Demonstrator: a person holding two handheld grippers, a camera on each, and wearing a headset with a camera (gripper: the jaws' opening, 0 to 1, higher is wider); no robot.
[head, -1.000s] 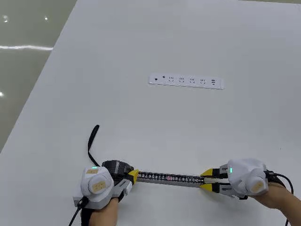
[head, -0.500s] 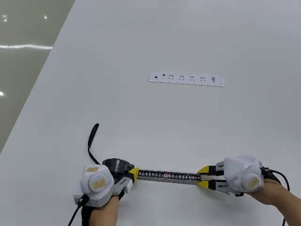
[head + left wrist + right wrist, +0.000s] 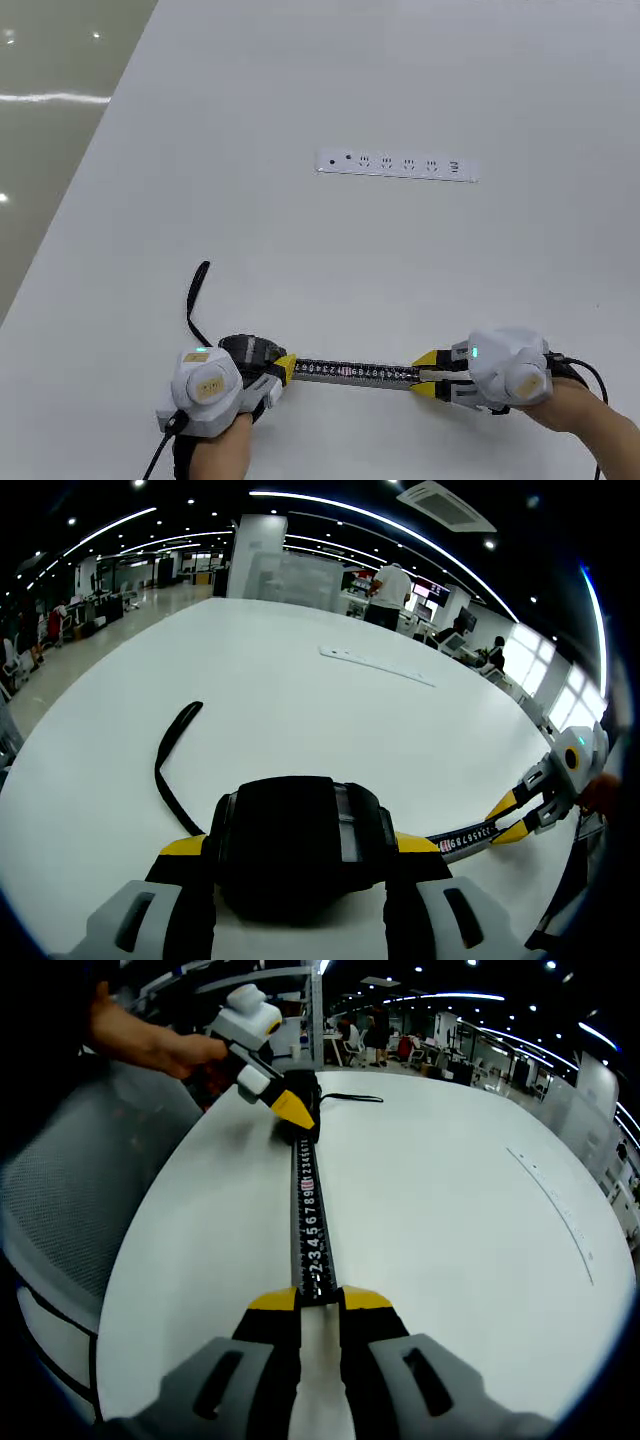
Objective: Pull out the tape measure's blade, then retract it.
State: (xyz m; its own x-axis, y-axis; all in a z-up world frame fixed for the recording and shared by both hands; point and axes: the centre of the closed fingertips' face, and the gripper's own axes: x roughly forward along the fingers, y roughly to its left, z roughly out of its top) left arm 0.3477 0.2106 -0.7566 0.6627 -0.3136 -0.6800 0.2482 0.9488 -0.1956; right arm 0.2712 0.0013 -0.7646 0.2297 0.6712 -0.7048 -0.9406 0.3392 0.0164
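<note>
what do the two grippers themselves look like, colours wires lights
Both the left gripper and right gripper have rounded white bodies with a tan label on a round cap and a small green light. Their jaws are black with yellow tips on pale grey slotted bases. A black cable trails from the left one, another from the right.

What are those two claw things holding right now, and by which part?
The left gripper clamps the tape measure's black case across its sides. The right gripper pinches the free end of the drawn-out blade.
</note>
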